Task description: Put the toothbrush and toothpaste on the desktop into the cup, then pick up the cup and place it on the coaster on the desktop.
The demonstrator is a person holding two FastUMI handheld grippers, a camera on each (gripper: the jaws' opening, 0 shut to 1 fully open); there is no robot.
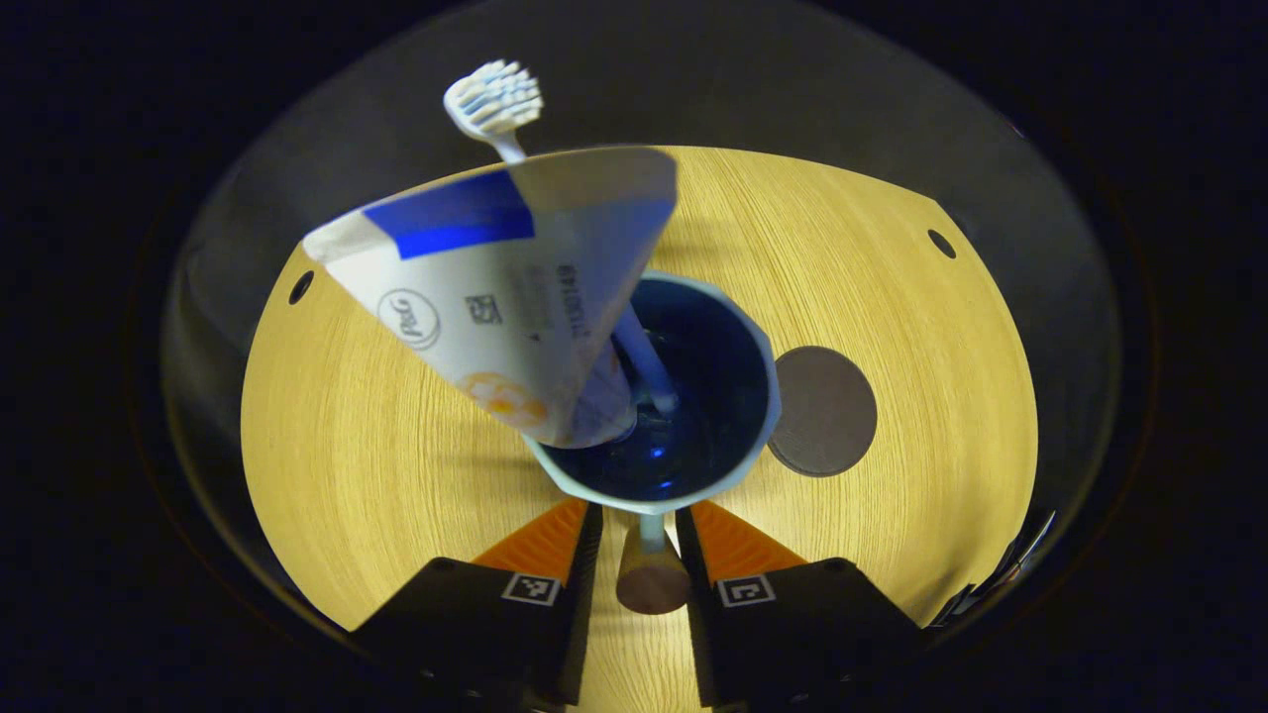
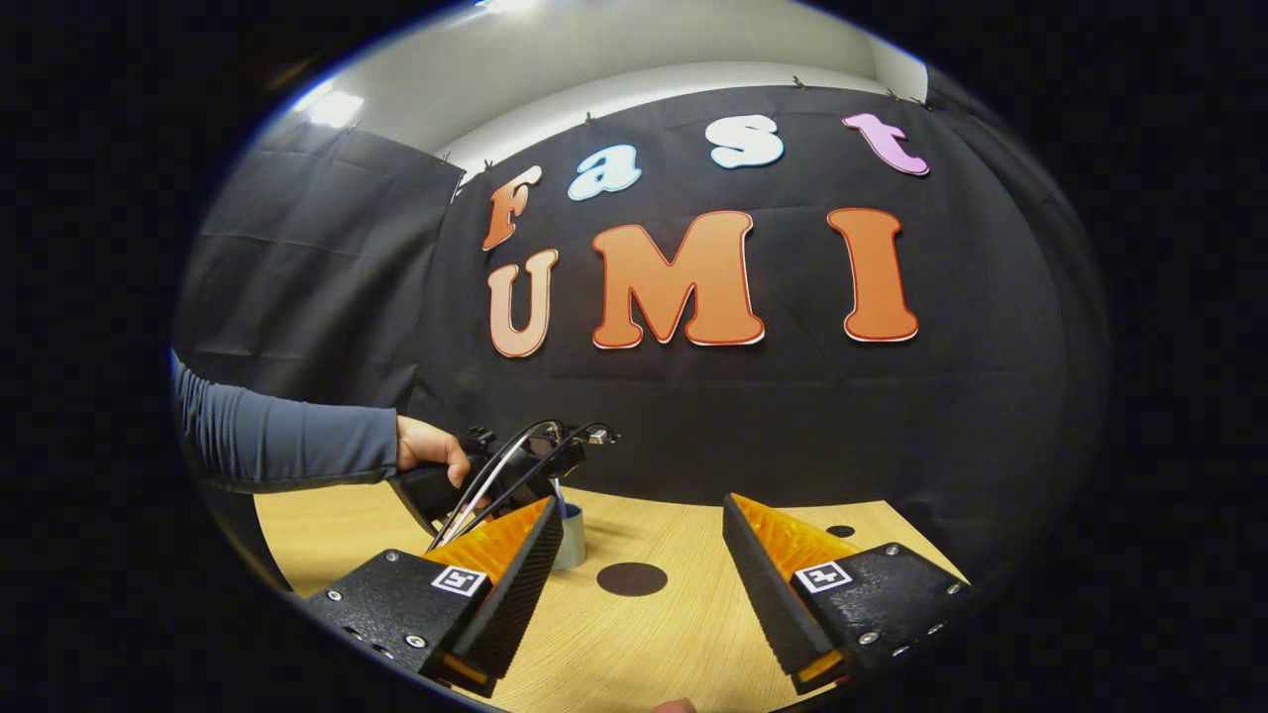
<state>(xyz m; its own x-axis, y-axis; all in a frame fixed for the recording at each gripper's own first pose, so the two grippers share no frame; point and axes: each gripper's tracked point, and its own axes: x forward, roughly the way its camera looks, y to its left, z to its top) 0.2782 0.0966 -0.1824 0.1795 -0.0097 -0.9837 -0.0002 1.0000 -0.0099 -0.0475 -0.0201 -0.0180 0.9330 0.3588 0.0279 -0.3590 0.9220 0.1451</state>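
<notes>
In the left gripper view I look down into a pale cup (image 1: pixel 713 396) with a dark blue inside. A white and blue toothpaste tube (image 1: pixel 495 307) leans in it to the left. The toothbrush (image 1: pixel 493 99) stands in it behind the tube, bristles up. My left gripper (image 1: pixel 640 509) is shut on the cup's stubby handle (image 1: pixel 652 579). The dark round coaster (image 1: pixel 822 411) lies on the desktop just right of the cup. In the right gripper view, my right gripper (image 2: pixel 642 505) hovers open over the desktop with nothing in it, the cup (image 2: pixel 572 540) and coaster (image 2: pixel 631 578) beyond it.
The light wooden desktop (image 1: pixel 376 446) has small round holes near its far corners (image 1: pixel 941 243). A hand (image 2: pixel 431 448) with a grey-blue sleeve holds the left gripper (image 2: pixel 495 475), with its cables, over the cup. The black cloth wall stands behind the desk.
</notes>
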